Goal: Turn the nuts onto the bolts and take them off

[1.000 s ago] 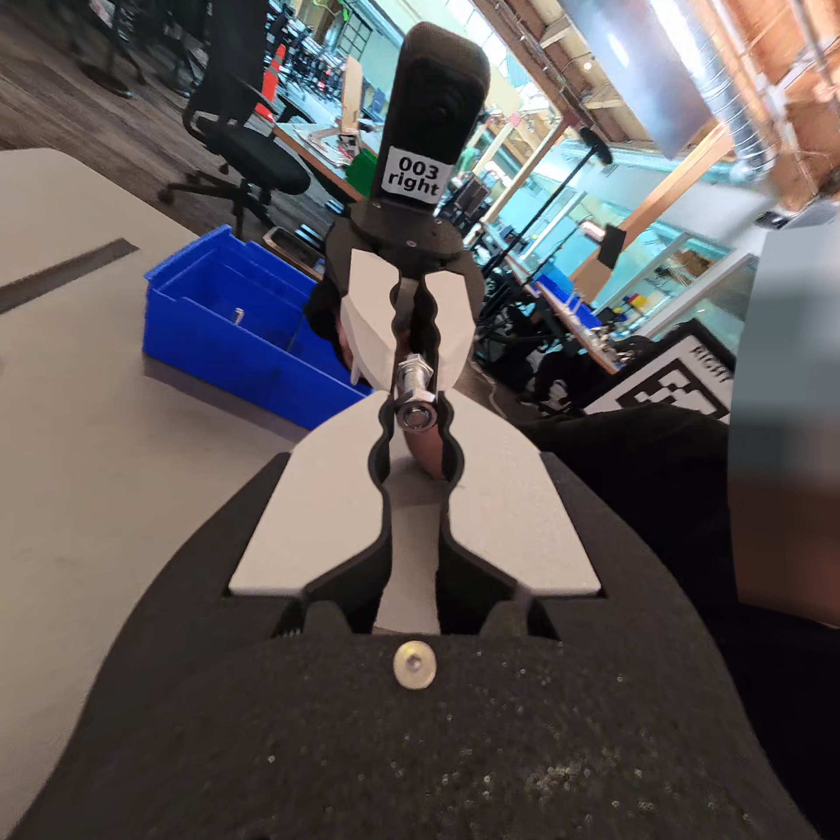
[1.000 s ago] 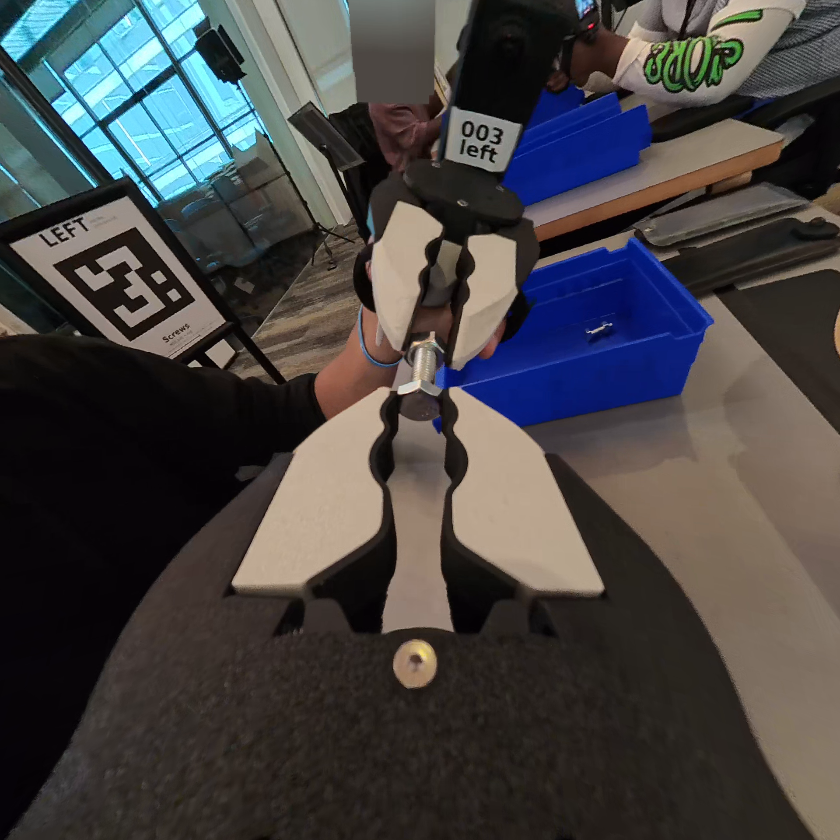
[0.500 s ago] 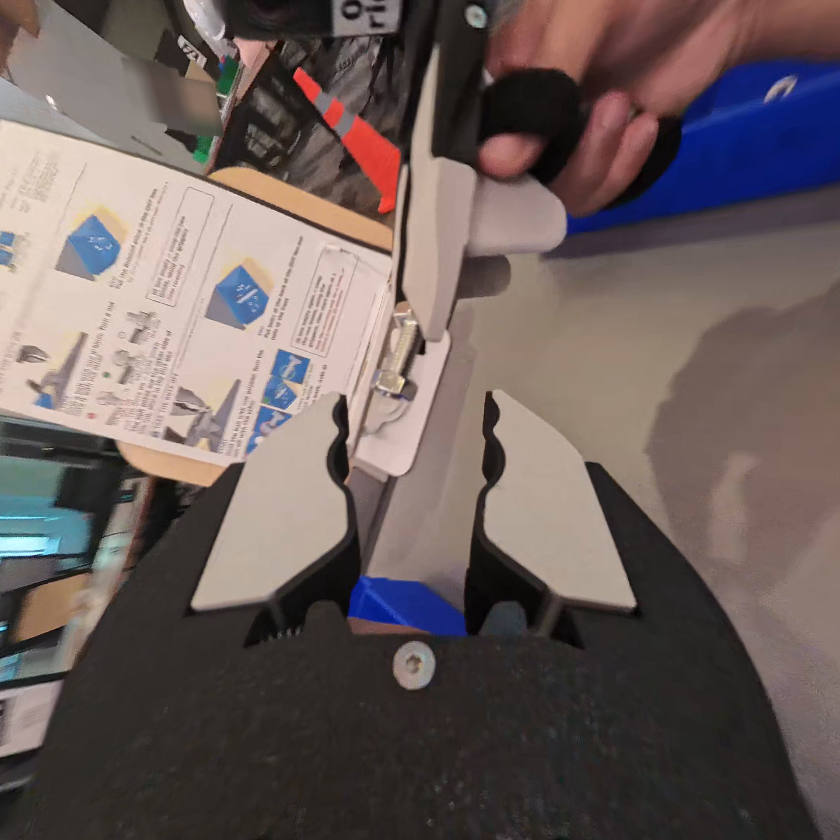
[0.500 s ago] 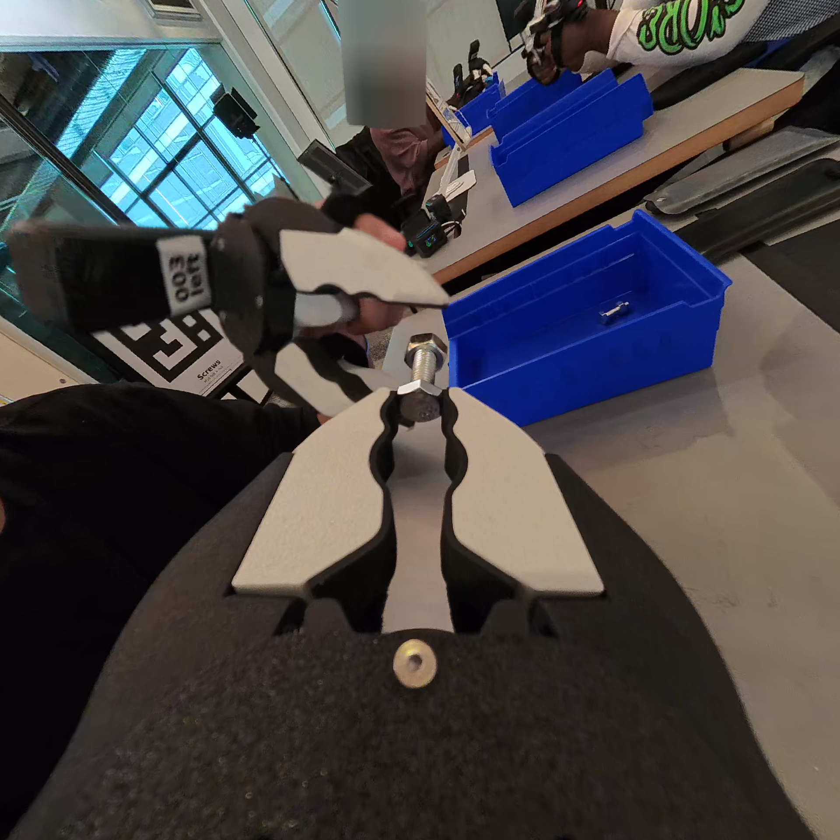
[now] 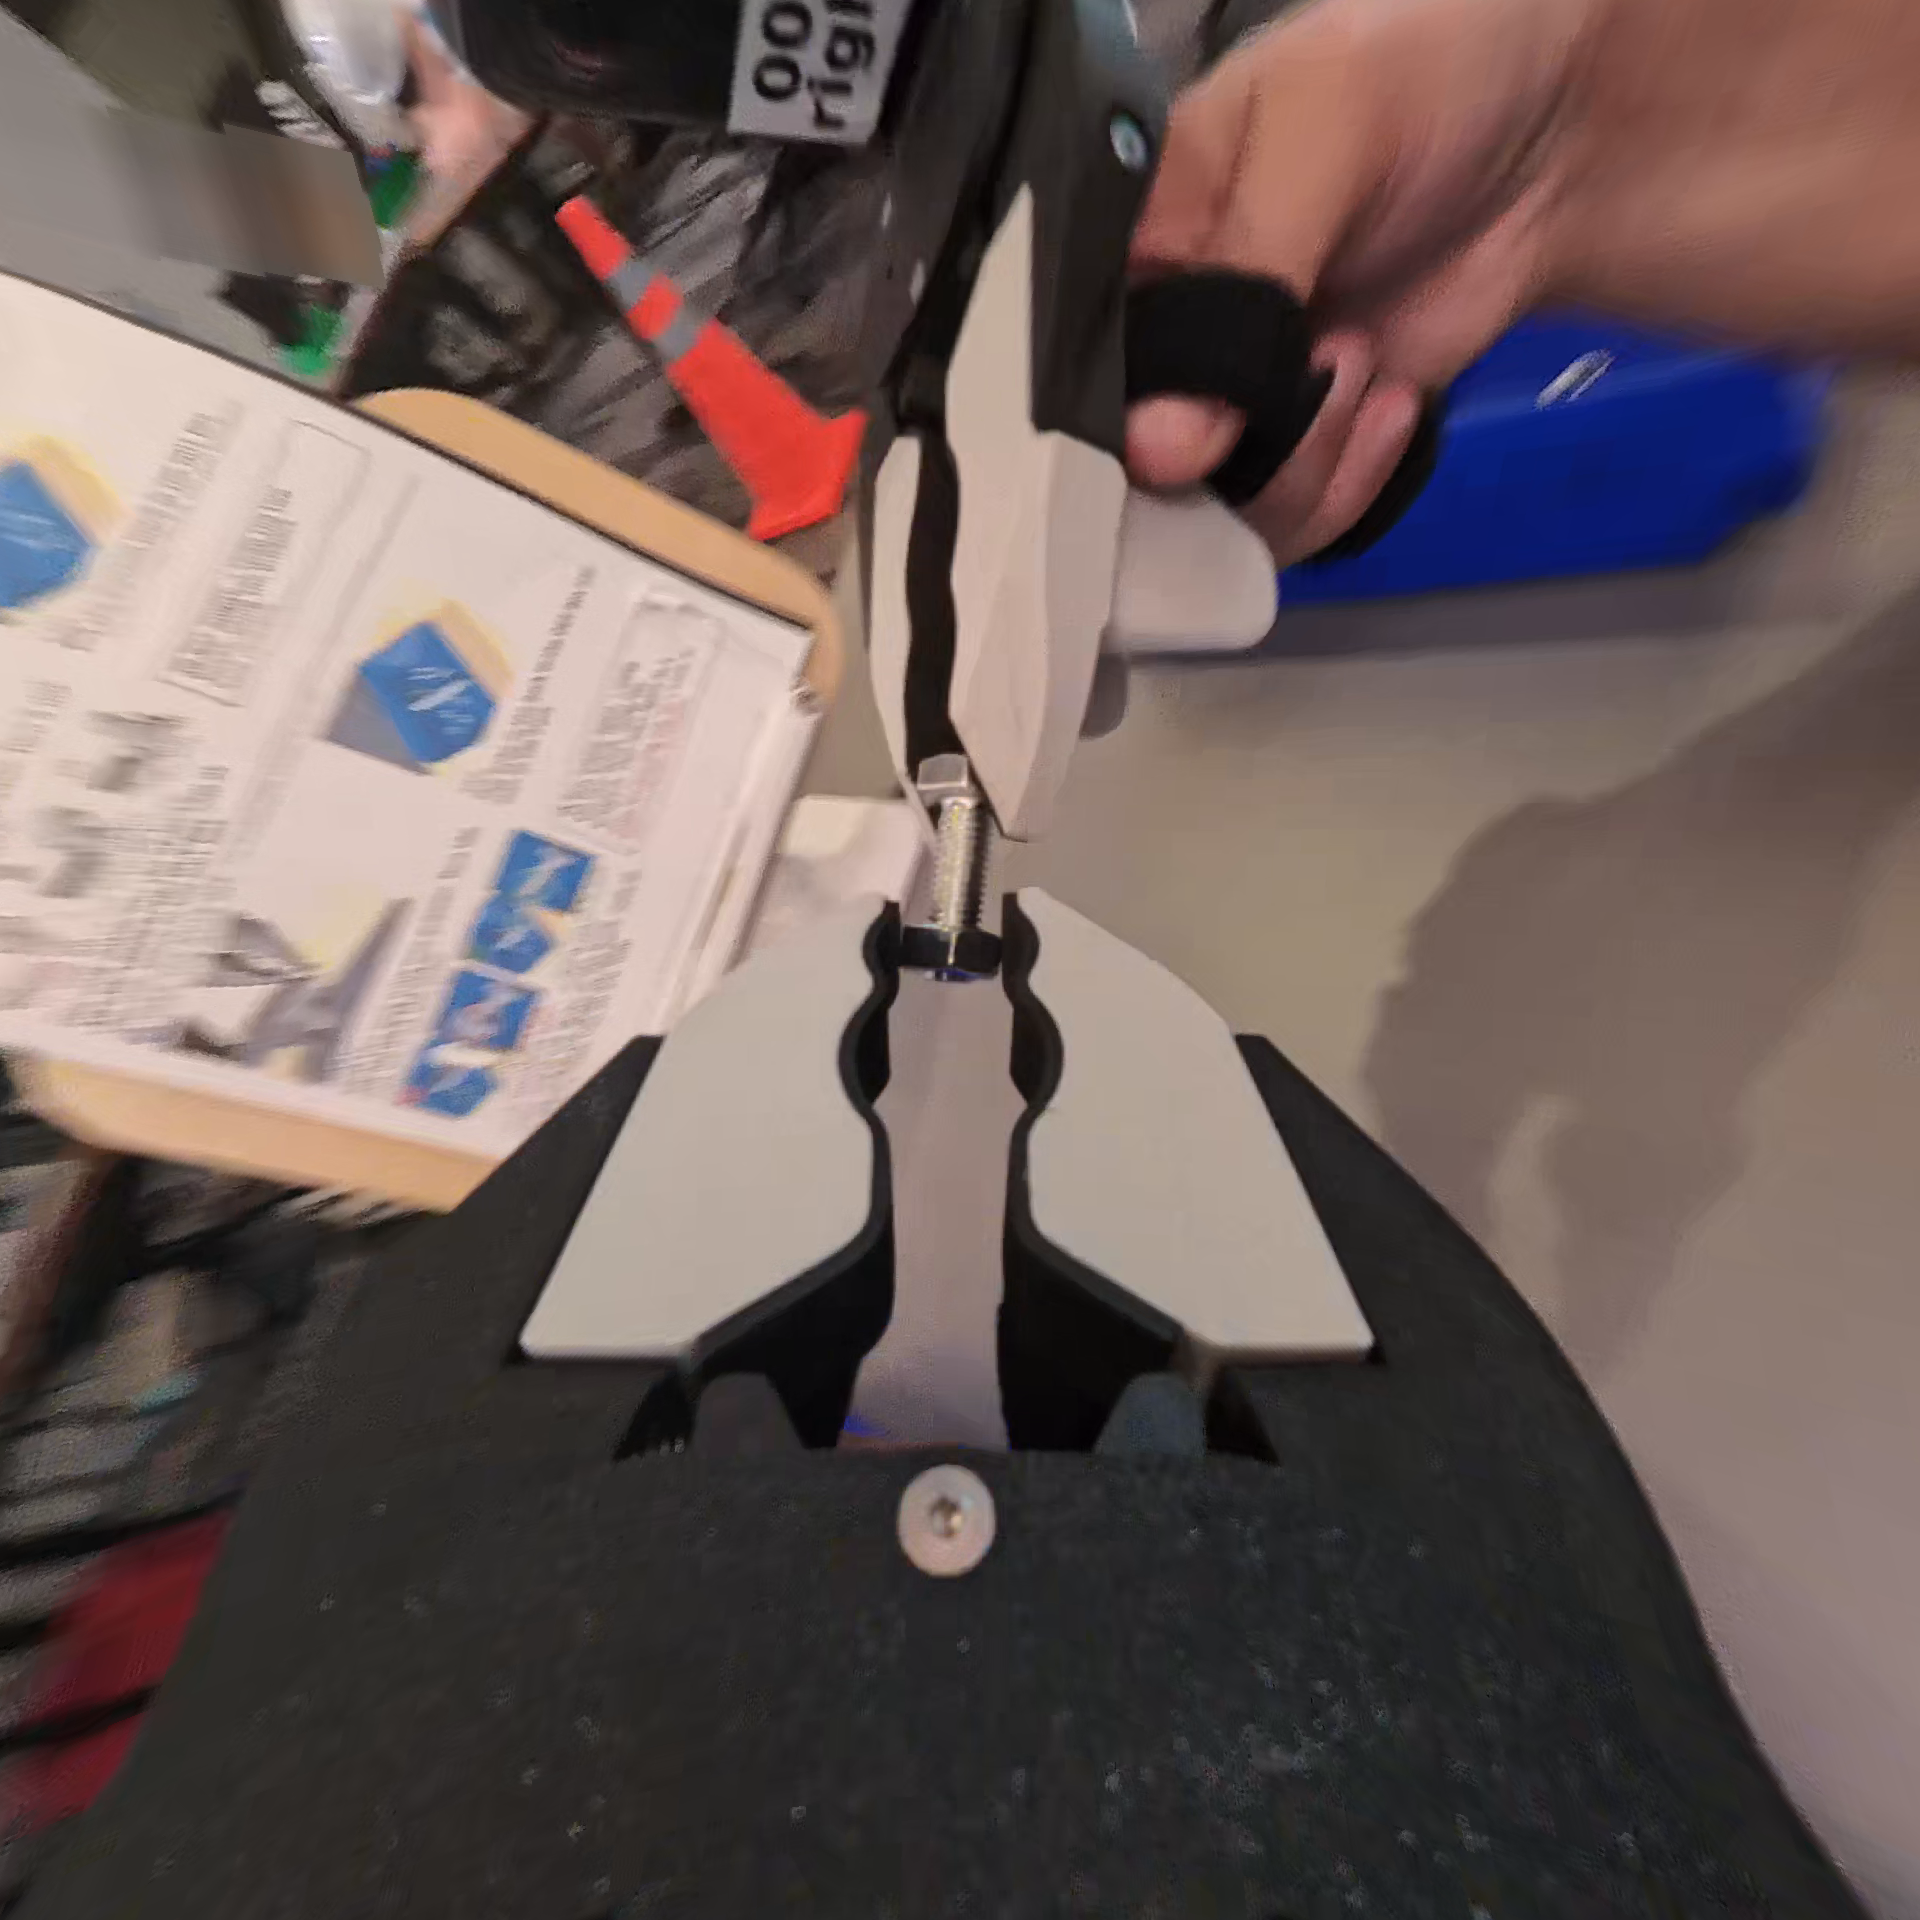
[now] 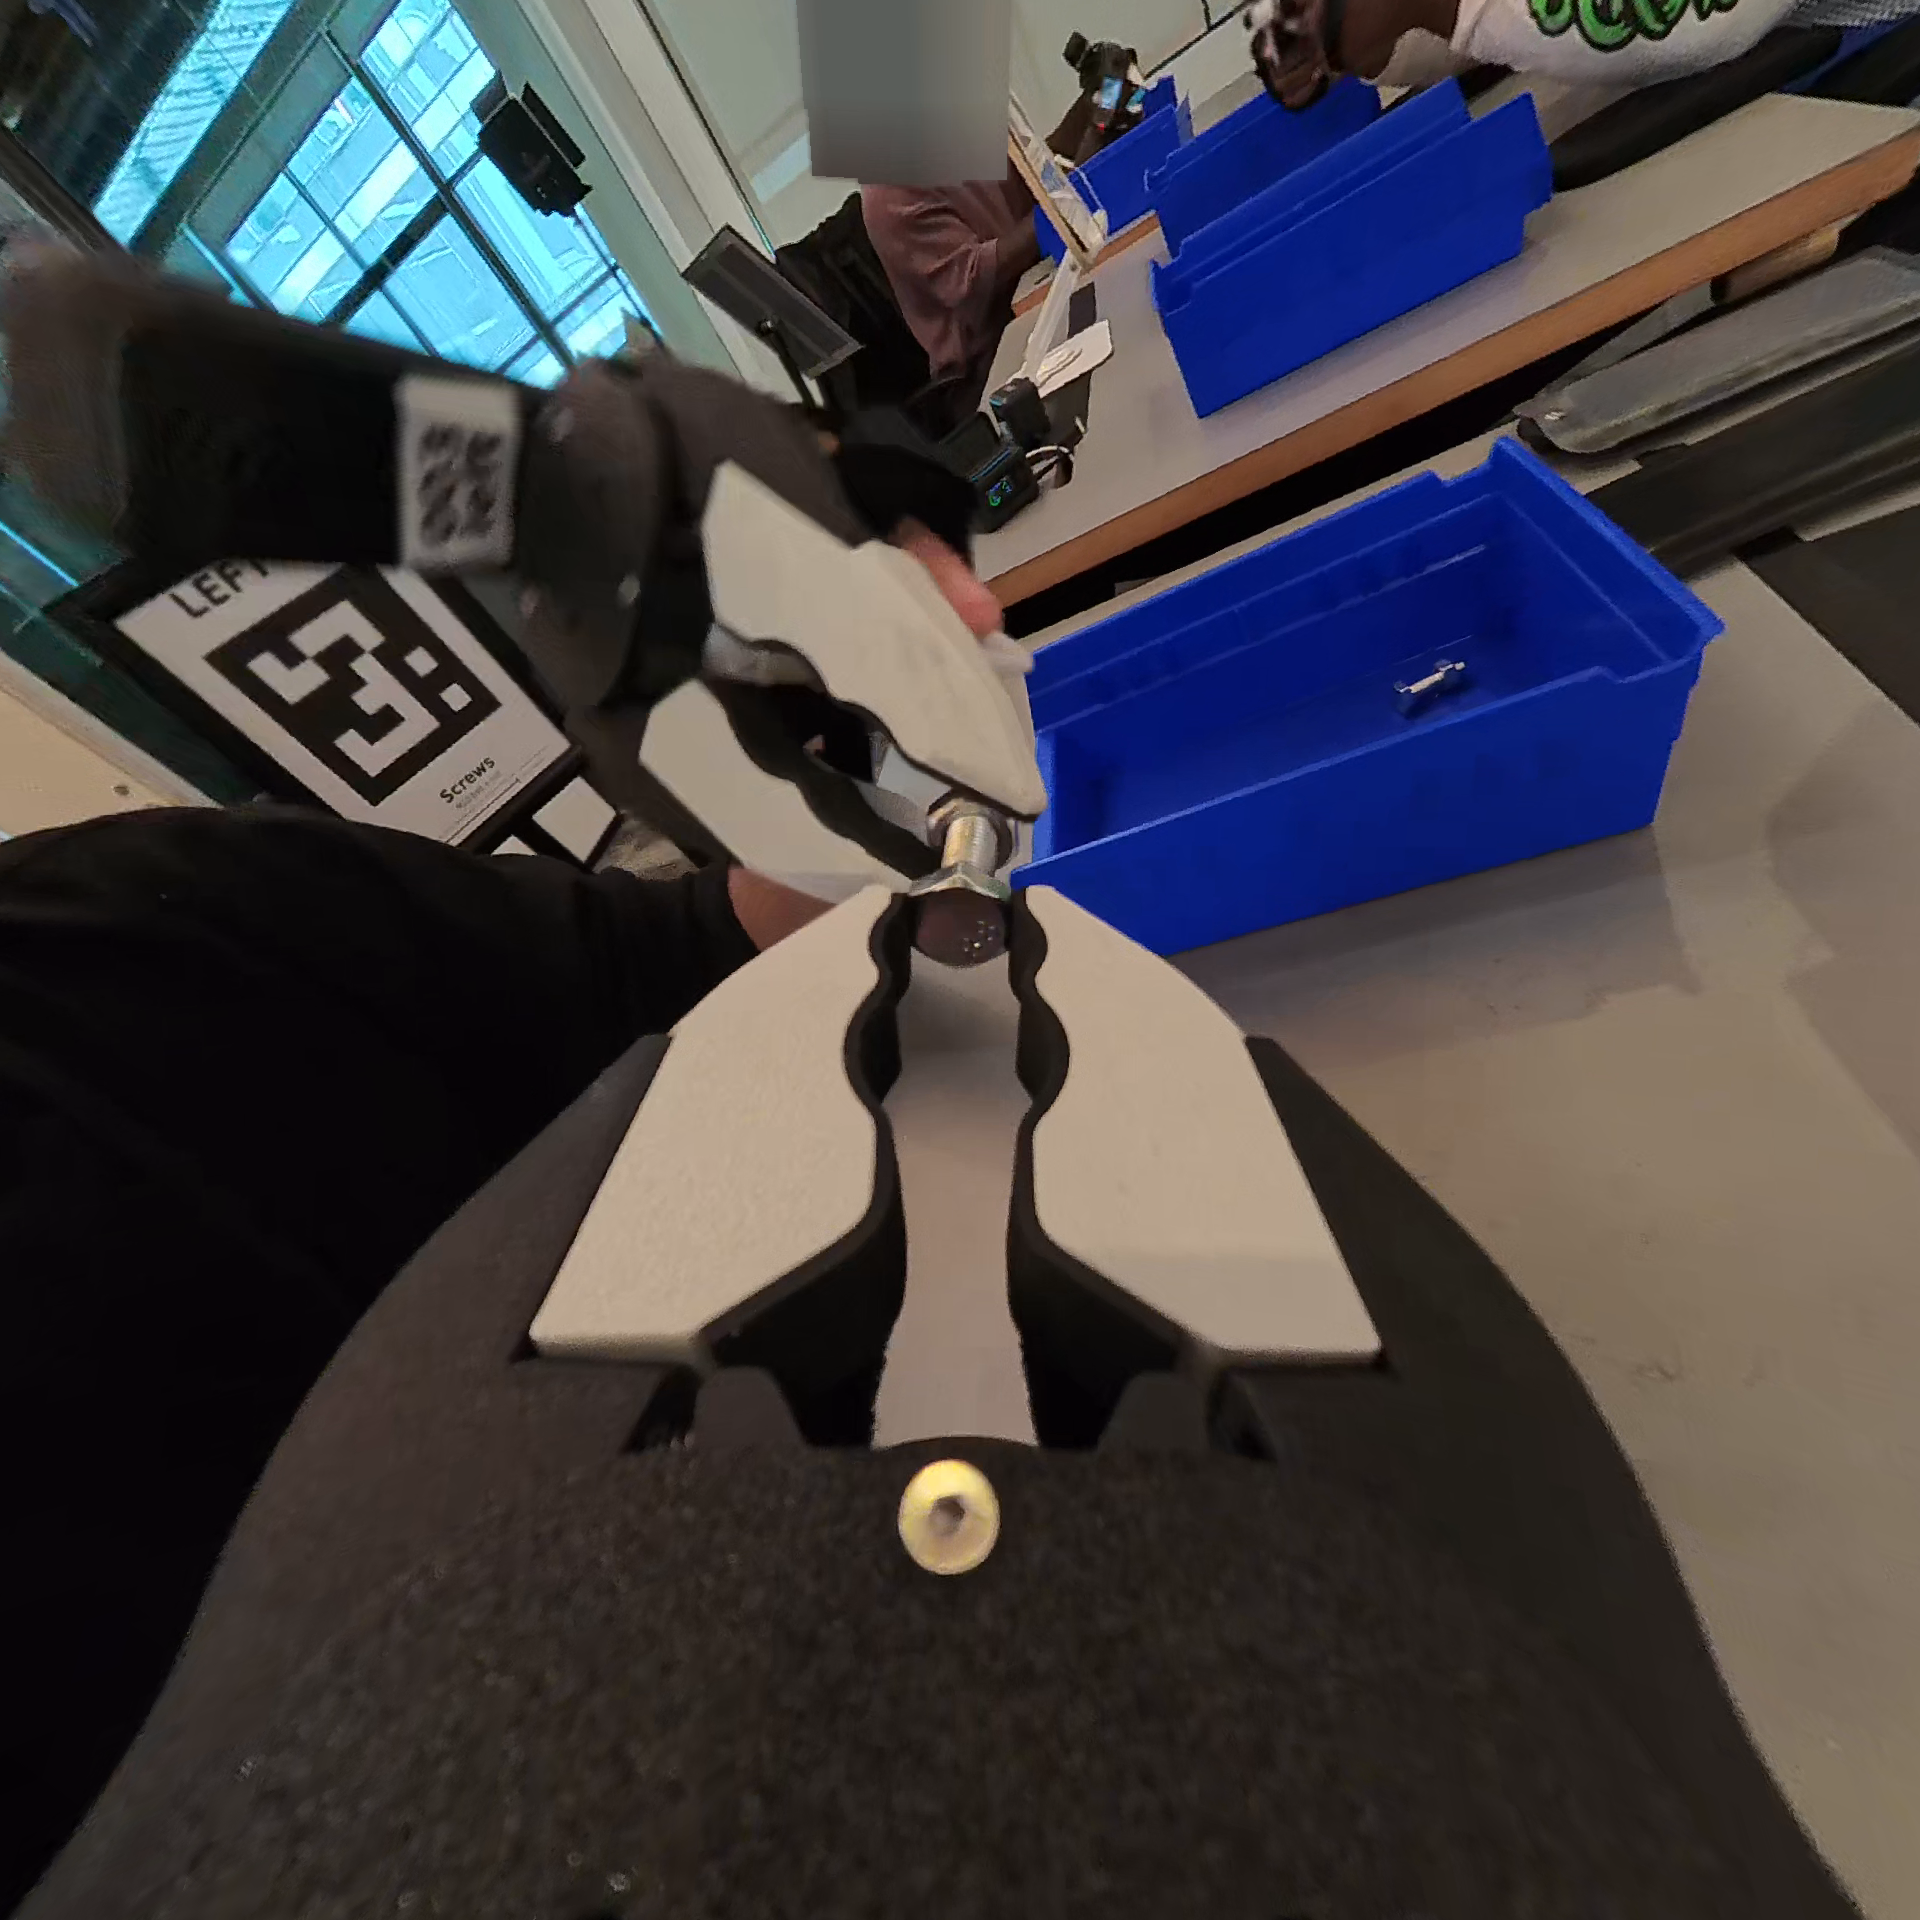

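In the left wrist view, the left gripper (image 5: 948, 948), grey-fingered with black wavy pads, is closed on the dark hexagonal steel nut (image 5: 948, 948) at its fingertips. From that nut the silver threaded steel bolt (image 5: 956, 862) runs straight away to its hex head, which is pinched in the tips of the right gripper (image 5: 961, 800) coming down from above, a hand (image 5: 1351, 270) wrapped around its handle. The right wrist view shows the same joint from the other end: the right gripper (image 6: 956, 914) grips the bolt's head, and the left gripper (image 6: 961, 821) clamps the far end from the left. Both are held above the grey tabletop (image 6: 1558, 1091). Just beyond stands the blue plastic bin (image 6: 1351, 790) with a small metal fastener (image 6: 1429, 681) lying inside. A printed instruction sheet (image 5: 364, 727) on a wooden board lies to the left, an orange traffic cone (image 5: 727, 374) beyond it.
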The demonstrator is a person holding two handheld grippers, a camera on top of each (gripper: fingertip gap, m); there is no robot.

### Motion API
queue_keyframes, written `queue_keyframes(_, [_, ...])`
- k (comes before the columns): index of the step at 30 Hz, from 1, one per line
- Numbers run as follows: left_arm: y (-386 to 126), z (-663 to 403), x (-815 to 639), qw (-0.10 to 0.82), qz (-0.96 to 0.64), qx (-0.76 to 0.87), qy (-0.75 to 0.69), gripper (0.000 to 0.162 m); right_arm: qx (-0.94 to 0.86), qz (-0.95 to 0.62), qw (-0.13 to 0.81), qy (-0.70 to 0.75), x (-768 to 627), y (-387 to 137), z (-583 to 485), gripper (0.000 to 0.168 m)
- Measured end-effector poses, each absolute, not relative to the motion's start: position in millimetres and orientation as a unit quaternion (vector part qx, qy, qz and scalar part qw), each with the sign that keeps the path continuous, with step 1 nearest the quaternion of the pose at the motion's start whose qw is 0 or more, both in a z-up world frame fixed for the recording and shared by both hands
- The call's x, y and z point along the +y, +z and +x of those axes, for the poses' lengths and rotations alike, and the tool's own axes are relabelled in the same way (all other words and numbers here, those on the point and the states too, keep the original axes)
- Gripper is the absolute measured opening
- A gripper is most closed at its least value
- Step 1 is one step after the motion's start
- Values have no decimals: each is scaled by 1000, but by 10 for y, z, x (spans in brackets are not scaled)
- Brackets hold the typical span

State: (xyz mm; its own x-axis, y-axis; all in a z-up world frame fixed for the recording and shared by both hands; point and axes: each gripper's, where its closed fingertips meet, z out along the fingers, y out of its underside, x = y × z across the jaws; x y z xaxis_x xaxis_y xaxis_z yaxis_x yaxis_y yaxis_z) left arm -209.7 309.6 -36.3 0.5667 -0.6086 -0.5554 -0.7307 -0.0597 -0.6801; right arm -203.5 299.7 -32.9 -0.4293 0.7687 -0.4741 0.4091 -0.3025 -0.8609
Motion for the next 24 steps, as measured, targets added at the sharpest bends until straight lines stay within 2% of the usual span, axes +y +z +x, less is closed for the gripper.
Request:
queue_keyframes(1, [-338, -2065, 3061, 510, -730, 454, -6, 17, -577, -508, 145, 623, 2973, -307, -2020, 18])
queue_keyframes(5, [-188, -1981, 2903, 489, -717, 413, -275, 17, -599, -479, 155, 623, 2850, -234, -1982, 18])
queue_keyframes(10, [-2, -1956, 2866, 383, -678, 293, -554, 13, -603, -464, 166, 628, 2821, -178, -1966, 18])
queue_keyframes(12, [50, -1964, 2921, 344, -651, 243, -631, 9, -602, -467, 173, 625, 2849, -175, -1964, 18])
queue_keyframes(13, [70, -1980, 2970, 342, -638, 228, -651, 0, -600, -472, 179, 621, 2875, -181, -1972, 18])
queue_keyframes(14, [82, -1997, 3004, 348, -628, 223, -660, 0, -596, -480, 183, 617, 2906, -189, -1984, 18])
queue_keyframes(15, [87, -2008, 3018, 357, -623, 227, -658, 6, -591, -487, 186, 616, 2936, -195, -1993, 18])
queue_keyframes(16, [95, -2011, 3013, 365, -622, 235, -652, 28, -585, -492, 185, 617, 2962, -196, -1997, 18])
queue_keyframes(19, [122, -2023, 3020, 425, -640, 274, -578, 39, -567, -508, 180, 623, 3044, -205, -1999, 18])
queue_keyframes(22, [-33, -2136, 3205, 547, -696, 336, -323, 50, -546, -506, 164, 647, 3081, -158, -1976, 18])
queue_keyframes(24, [-137, -2117, 3160, 559, -701, 396, -195, 57, -536, -510, 155, 655, 3107, -146, -1961, 18])
